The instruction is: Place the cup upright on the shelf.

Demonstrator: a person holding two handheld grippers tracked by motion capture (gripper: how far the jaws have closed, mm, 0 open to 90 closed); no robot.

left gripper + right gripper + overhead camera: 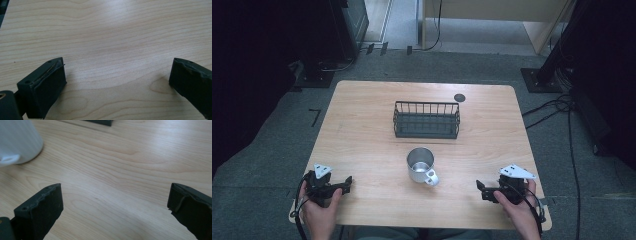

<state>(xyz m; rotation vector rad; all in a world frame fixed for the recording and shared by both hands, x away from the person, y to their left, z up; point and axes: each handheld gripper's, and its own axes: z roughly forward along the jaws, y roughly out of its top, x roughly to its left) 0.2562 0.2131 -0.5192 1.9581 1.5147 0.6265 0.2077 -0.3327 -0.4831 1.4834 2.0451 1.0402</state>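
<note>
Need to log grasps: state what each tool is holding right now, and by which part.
Nothing is held. The left tool and right tool both stand open over bare table, apart from the metal mug.

The table [362,145] is pale wood with a smooth, faintly shiny finish and wavy grain. A mug [421,165] on it is bare metal, brushed silver with a dull sheen. Behind the mug a basket [426,120] is thin dark wire, matt. The fingers [47,87] of the left gripper [346,184] are matt black, their edges rough and worn. The right gripper [482,190] looks alike, with a pale grey plate [517,172] on top.
</note>
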